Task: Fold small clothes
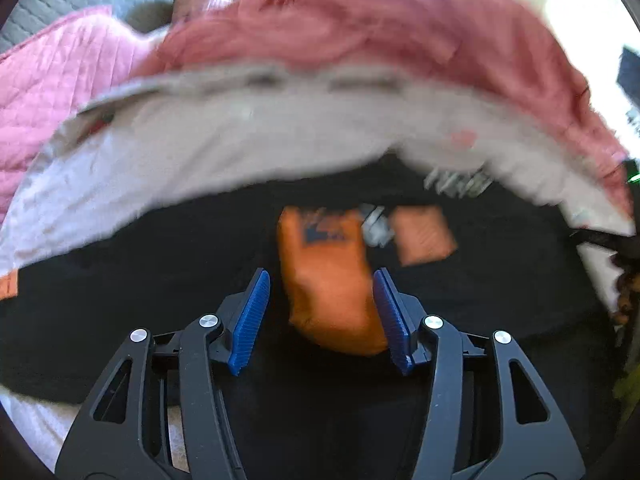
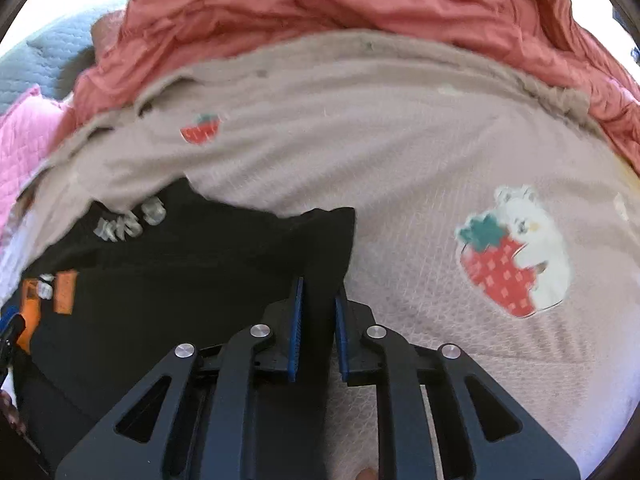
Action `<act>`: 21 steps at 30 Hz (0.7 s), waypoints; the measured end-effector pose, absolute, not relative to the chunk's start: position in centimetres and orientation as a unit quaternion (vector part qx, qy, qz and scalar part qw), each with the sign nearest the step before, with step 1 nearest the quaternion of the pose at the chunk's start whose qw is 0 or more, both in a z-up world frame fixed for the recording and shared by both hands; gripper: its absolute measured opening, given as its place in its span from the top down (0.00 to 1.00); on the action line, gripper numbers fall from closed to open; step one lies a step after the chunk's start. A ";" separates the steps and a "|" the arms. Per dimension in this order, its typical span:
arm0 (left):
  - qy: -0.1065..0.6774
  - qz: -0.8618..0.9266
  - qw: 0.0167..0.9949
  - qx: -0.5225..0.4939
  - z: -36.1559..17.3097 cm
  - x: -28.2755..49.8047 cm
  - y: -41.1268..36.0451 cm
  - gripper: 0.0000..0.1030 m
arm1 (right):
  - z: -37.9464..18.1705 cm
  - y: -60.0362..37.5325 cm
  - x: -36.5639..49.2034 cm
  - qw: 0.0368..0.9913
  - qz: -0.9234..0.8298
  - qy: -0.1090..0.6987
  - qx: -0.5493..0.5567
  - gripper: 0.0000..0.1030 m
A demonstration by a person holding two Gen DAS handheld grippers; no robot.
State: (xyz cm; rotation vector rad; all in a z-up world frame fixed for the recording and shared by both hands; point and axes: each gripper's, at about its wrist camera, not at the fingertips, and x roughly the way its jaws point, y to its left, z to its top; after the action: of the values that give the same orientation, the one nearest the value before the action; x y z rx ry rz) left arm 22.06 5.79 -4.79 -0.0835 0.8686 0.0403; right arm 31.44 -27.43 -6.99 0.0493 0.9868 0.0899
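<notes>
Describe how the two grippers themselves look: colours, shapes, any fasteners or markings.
Both match. The left gripper and the right gripper each have matte black linkage arms with triangular cut-outs, jointed by round silver pins. Each finger ends in a flat, ribbed blue pad. No cables, printed markings or sleeves show in either view.
</notes>
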 end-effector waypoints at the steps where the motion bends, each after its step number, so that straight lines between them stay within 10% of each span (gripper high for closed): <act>1: 0.431 0.018 0.900 -0.055 -5.5 22.3 6.3 0.55 | -6.8 -27.1 31.3 0.883 0.036 0.468 0.010 0.77; 12: 0.340 0.017 0.940 -0.029 -0.9 19.6 5.3 0.54 | -1.4 -24.1 23.8 0.912 0.110 0.394 -0.017 0.55; 21: 0.440 -0.002 0.898 -0.018 -5.4 21.2 4.4 0.39 | -6.1 -22.8 22.3 0.872 0.129 0.472 -0.011 0.54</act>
State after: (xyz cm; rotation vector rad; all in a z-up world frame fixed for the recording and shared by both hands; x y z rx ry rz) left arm 21.19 4.40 -5.36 -0.0367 0.9105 -0.0045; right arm 22.33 -22.83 -6.14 -0.0234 0.9864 0.2690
